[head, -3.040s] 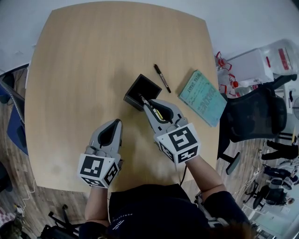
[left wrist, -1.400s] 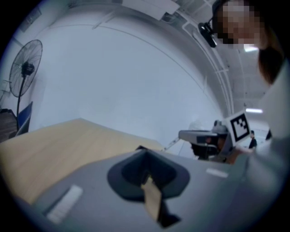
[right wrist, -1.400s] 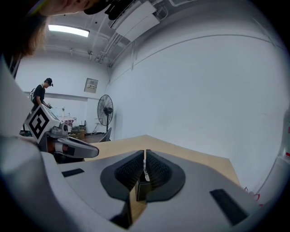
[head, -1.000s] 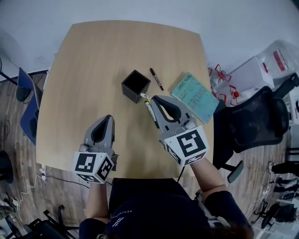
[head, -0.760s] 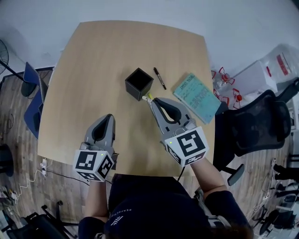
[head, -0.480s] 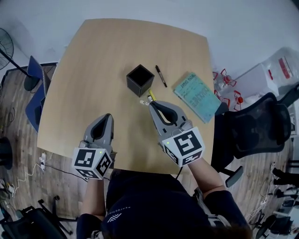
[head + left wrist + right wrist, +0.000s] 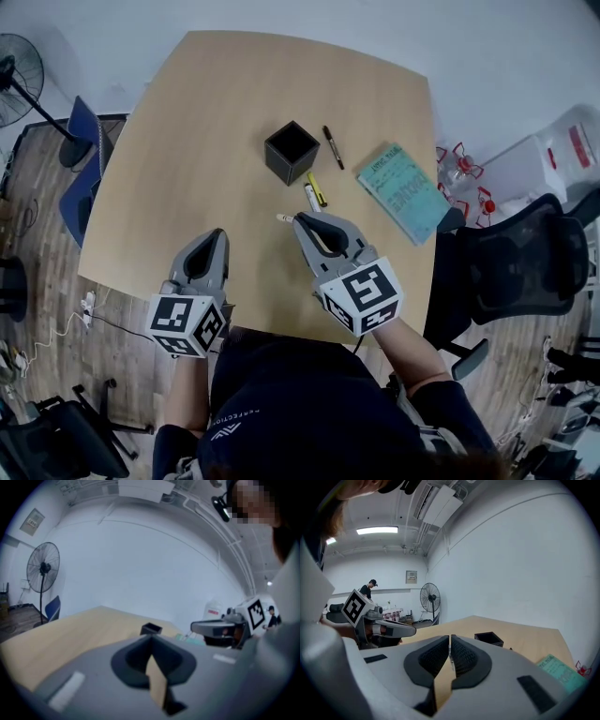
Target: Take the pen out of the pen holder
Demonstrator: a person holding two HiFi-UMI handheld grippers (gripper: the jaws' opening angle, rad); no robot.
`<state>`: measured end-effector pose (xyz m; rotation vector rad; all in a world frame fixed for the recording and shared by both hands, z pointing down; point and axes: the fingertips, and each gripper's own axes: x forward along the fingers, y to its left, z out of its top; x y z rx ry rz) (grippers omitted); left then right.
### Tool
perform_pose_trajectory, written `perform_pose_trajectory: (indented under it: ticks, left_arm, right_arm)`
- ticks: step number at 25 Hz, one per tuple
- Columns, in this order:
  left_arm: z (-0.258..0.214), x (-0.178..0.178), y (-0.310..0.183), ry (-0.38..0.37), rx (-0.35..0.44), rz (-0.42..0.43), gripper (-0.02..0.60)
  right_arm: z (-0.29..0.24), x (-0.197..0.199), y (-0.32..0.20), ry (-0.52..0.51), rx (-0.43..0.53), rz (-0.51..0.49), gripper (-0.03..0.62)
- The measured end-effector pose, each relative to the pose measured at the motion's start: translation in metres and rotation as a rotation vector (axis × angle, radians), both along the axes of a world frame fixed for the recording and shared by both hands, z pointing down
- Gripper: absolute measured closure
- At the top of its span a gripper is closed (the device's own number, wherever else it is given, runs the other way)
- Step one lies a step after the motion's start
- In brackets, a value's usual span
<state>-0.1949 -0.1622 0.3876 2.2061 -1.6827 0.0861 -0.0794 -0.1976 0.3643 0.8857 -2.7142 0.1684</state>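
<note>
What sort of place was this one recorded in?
Probably an office or lab workroom: a light wooden table with a black square pen holder on it, a black mesh office chair beside it, and a black standing fan.

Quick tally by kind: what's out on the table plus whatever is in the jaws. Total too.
Pens lying loose: 3 (black pen, yellow pen, white pen)
Pens held: 1 (pale pen, crosswise in the jaws of the right gripper)
Pen holder: 1
Notebook: 1
Total: 6
</note>
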Motion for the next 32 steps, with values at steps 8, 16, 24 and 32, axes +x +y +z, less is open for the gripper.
perform_pose_trajectory:
  ticks: [8,16,24,32]
  left_arm:
    - [0.009,-0.011,0.014,0.001,-0.026,-0.041,0.575]
    - [0.013,-0.013,0.019,-0.001,-0.035,-0.046,0.575]
    - [0.011,-0.015,0.018,0.006,-0.030,-0.049,0.575]
    - [0.011,-0.015,0.016,0.018,-0.030,-0.044,0.576]
  right_arm:
    - [0.007,-0.004,0.008,-0.005,-0.034,-0.017,0.582]
    - [0.013,-0.007,0.013,0.001,-0.050,-0.030,0.582]
    - [0.013,-0.010,0.013,0.004,-0.057,-0.034,0.582]
    - [0.015,-0.011,0.011,0.010,-0.057,-0.036,0.582]
